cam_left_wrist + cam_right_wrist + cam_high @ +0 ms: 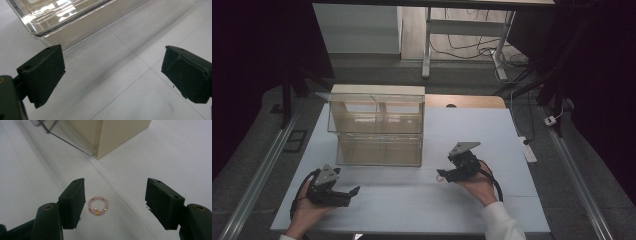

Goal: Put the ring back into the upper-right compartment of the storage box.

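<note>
White tabletop (pixel 492 135), grey floor (pixel 577 165), dark surrounding room.

A clear plastic case (pixel 377 132) with beige drawers stands upright on the white bench (pixel 472 130), towards its far edge and a little left of the middle. Beyond the far edge the floor carries a metal desk frame (pixel 428 45) and loose cables (pixel 472 47). A white power strip (pixel 529 150) lies just off the bench's right edge.
</note>
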Tool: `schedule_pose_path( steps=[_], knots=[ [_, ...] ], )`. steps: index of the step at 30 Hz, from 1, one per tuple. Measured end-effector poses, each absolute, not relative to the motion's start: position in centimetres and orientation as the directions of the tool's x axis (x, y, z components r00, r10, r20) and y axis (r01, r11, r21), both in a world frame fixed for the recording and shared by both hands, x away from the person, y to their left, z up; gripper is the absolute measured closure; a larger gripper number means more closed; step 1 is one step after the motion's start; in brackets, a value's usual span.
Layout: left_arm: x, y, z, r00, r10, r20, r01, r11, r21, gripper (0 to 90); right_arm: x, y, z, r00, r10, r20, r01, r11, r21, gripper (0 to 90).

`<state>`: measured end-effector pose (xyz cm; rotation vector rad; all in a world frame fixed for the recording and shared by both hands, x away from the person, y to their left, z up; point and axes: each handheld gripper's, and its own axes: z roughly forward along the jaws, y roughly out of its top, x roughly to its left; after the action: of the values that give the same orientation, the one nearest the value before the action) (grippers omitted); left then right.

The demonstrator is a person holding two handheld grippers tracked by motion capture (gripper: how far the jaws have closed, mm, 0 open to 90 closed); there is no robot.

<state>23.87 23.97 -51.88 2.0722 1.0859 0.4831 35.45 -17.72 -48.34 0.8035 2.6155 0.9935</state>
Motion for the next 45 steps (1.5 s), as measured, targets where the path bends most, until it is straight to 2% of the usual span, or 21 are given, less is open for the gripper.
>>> schedule_pose_path(
  steps=[12, 22, 35, 41, 45],
  knots=[
    [23.9, 24.2, -51.9, 0.566, 0.824, -0.017, 0.549, -0.361, 0.753, 4.8, 36.2, -17.0, -49.7, -0.824, 0.566, -0.025, 0.442, 0.67, 0.596, 40.1],
    [24.0, 24.0, -52.0, 0.571, 0.821, -0.017, 0.553, -0.369, 0.747, 5.7, 36.7, -16.6, -50.7, -0.825, 0.565, -0.021, 0.461, 0.693, 0.554, 51.0],
    [24.0, 24.0, -52.1, 0.57, 0.822, -0.017, 0.557, -0.371, 0.743, 6.1, 36.4, -16.3, -51.0, -0.833, 0.552, -0.031, 0.456, 0.718, 0.526, 69.3],
    [24.0, 24.0, -52.1, 0.571, 0.821, -0.016, 0.558, -0.373, 0.741, 6.1, 36.1, -16.0, -51.0, -0.842, 0.539, -0.023, 0.451, 0.726, 0.519, 84.2],
    [24.1, 24.0, -52.1, 0.569, 0.822, -0.018, 0.559, -0.371, 0.742, 6.2, 36.0, -15.9, -50.9, -0.844, 0.535, -0.022, 0.449, 0.729, 0.517, 86.0]
  ],
)
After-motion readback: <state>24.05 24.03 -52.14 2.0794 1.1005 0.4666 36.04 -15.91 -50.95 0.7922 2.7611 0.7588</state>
